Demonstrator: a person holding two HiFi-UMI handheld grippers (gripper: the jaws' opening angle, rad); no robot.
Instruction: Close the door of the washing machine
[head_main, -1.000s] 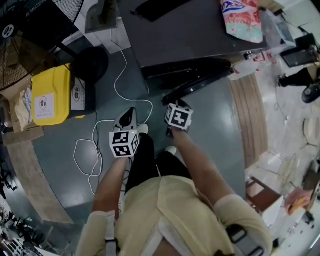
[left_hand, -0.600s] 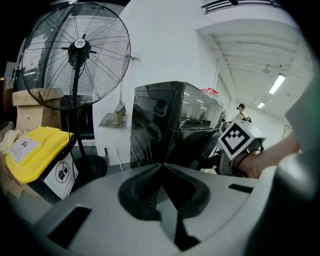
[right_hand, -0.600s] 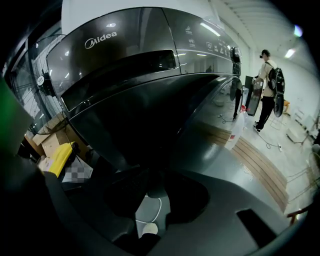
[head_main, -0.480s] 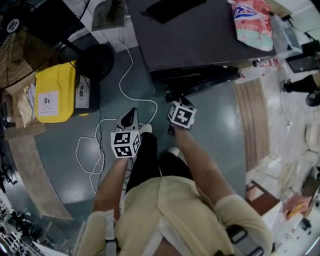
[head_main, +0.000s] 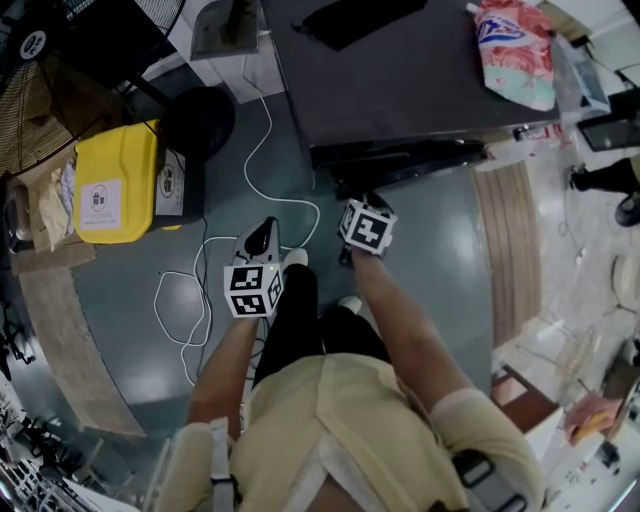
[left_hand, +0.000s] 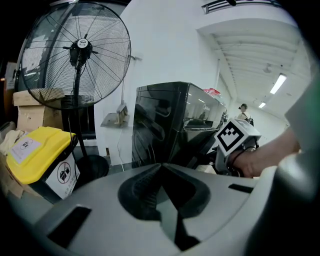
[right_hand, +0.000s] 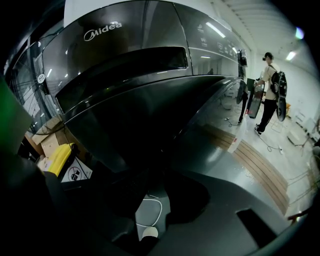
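Black washing machine (head_main: 400, 70) 1, door (head_main: 400, 160) 1, yellow bin (head_main: 115, 180) 1.

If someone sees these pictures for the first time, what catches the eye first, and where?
Probably the big dark washing machine at the top of the head view, its door standing open toward the person. Then the bright yellow bin on the floor at the left, and the pink bag lying on the machine's top.
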